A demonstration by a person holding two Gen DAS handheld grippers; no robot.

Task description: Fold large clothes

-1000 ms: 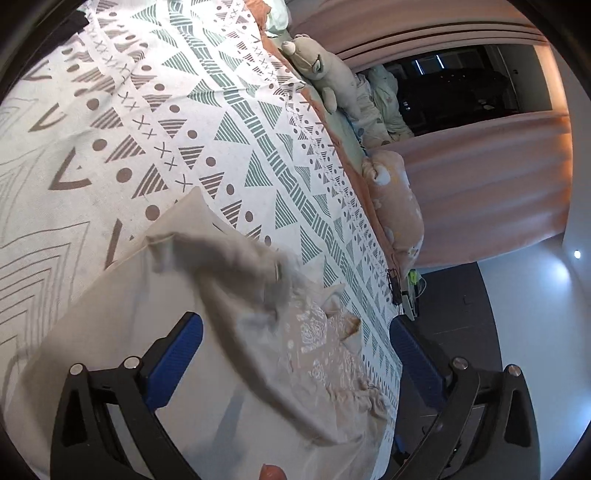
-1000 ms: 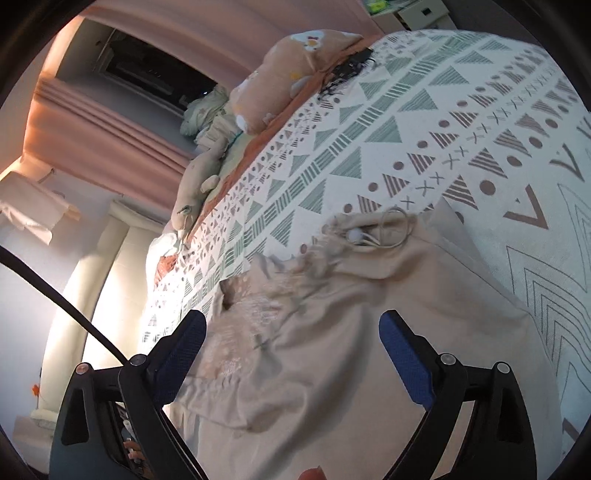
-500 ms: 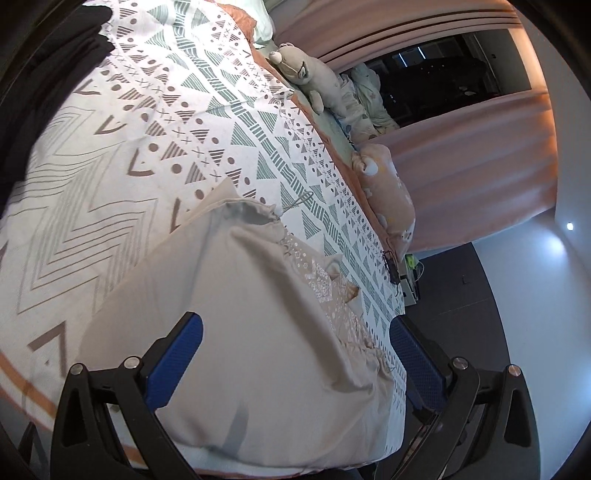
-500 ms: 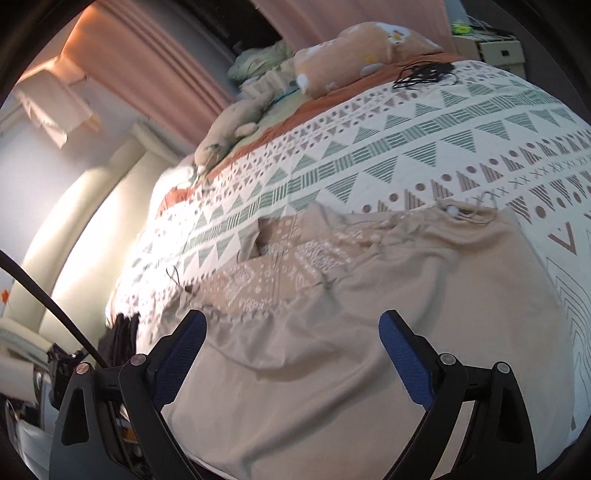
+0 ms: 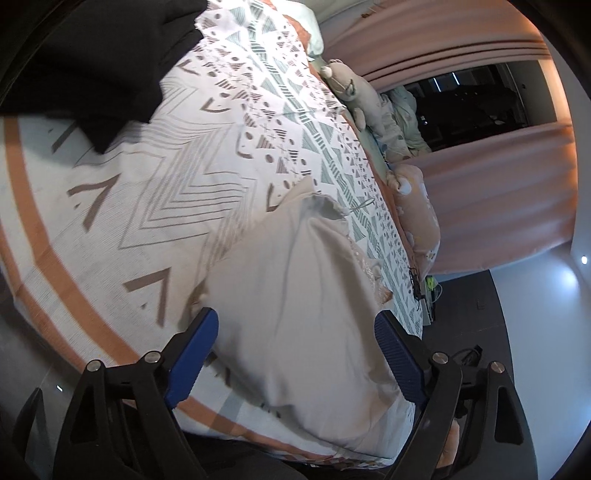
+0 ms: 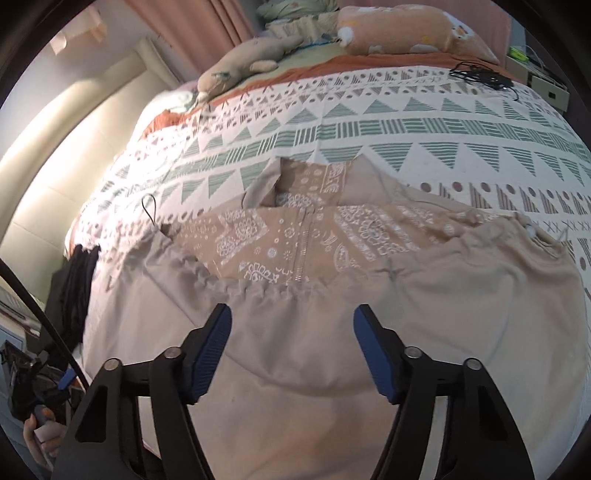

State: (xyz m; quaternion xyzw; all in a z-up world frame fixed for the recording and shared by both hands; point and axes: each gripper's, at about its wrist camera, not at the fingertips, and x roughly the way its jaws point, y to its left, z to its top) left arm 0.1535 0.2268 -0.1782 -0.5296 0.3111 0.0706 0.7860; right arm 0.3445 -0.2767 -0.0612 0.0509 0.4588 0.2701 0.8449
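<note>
A large beige garment [image 6: 314, 354] with a white-patterned tan upper panel [image 6: 295, 236] and a drawstring waist lies spread on the patterned bedspread [image 6: 369, 129]. It also shows in the left wrist view [image 5: 295, 302], hanging to the bed's near edge. My right gripper [image 6: 291, 347] is open and empty, just above the plain beige part. My left gripper [image 5: 295, 354] is open and empty, over the garment's left side near the bed edge.
A black garment [image 5: 92, 62] lies on the bed at the far left, also seen in the right wrist view [image 6: 74, 288]. Plush toys [image 6: 243, 66] and a peach pillow [image 6: 406, 33] line the far side. Curtains [image 5: 498, 203] and dark floor [image 5: 517, 350] lie beyond.
Both grippers have pulled back from the garment toward the bed's near edge. The garment now lies flatter and spread out. Both jaw gaps look a little narrower.
</note>
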